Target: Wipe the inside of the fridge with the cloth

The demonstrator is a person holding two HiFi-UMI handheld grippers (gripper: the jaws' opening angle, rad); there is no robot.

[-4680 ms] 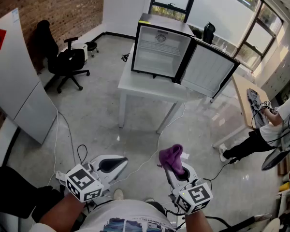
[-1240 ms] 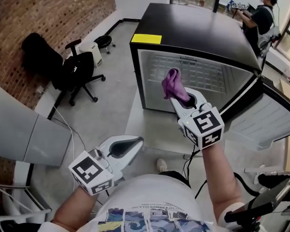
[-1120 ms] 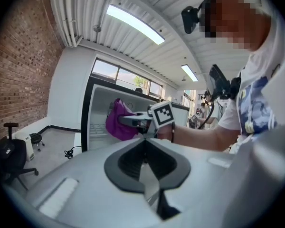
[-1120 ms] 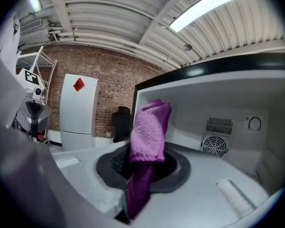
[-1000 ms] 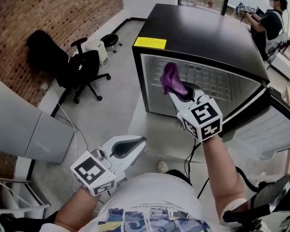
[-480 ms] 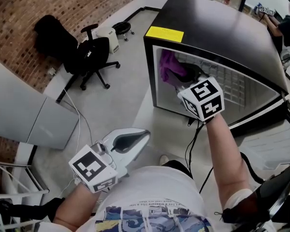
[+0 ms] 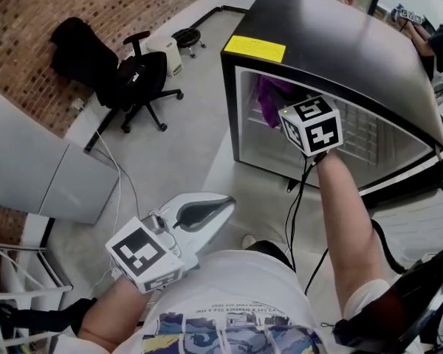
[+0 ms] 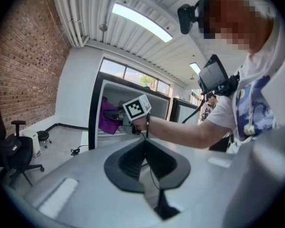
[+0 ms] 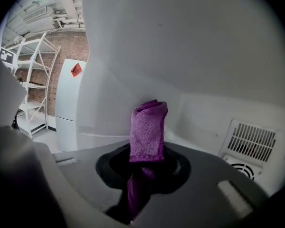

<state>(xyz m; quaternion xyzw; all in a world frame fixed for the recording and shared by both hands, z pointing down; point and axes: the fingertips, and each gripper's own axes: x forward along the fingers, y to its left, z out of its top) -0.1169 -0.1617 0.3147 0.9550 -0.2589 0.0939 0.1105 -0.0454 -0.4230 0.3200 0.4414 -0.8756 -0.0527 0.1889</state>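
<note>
Inside black mini fridge point(image 7: 332, 46), right hand-held gripper point(image 9: 146, 161) pinches purple terry cloth point(image 9: 148, 127), protruding past tips; left hand-held gripper point(image 8: 145, 141) closed, empty.

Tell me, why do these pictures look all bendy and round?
Left gripper view: the wide lens curves the red brick wall and blacks out the corners. Right gripper view: the fluffy purple cloth looks sharp. Head view: the black boxy fridge leans, stretched.

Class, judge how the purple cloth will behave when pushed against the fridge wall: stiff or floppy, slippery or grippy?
Probably floppy: the cloth folds over itself above the jaws. Its fuzzy pile likely drags rather than slides.
</note>
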